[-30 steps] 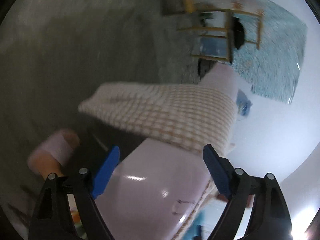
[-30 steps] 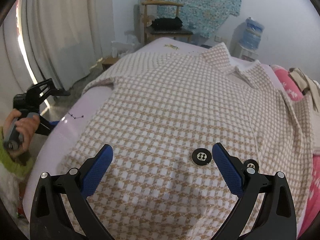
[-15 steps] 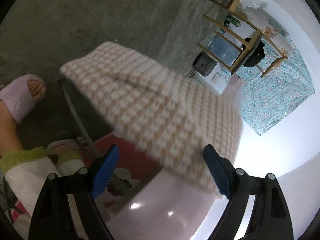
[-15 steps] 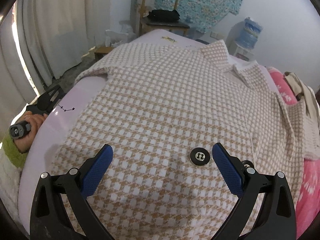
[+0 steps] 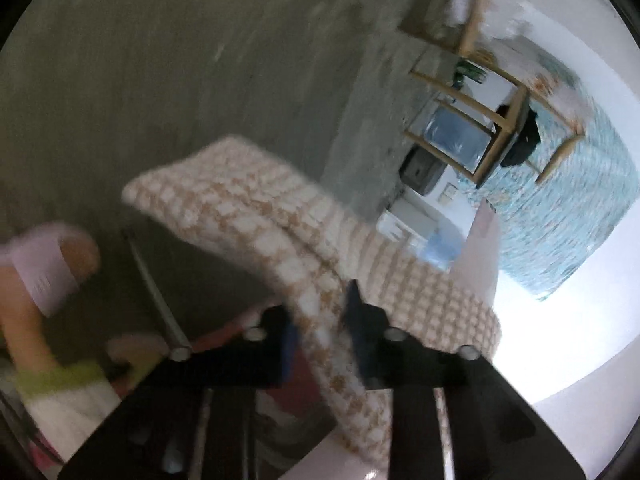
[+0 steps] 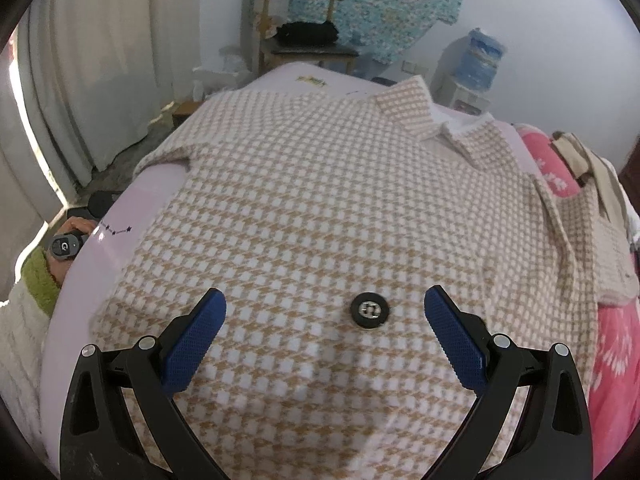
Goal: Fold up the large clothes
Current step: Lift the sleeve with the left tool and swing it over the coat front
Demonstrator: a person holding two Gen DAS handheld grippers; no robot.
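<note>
Houndstooth knit jacket [image 6: 320, 184], spread flat on the lilac bed [image 6: 120, 208] ahead of the wide-open right gripper [image 6: 325, 334], black button [image 6: 370, 310] between its fingers; hanging sleeve [image 5: 248, 216] pinched in left gripper [image 5: 320, 340], presumably for folding inward.

Pale lilac bed [image 6: 132, 216] with a little star-line print near the left edge. The tan-and-white check jacket [image 6: 320, 208] lies flat across most of it, collar at the far end, one sleeve [image 5: 240, 208] off the left side. Pink blanket [image 6: 612, 340] on the right.
</note>
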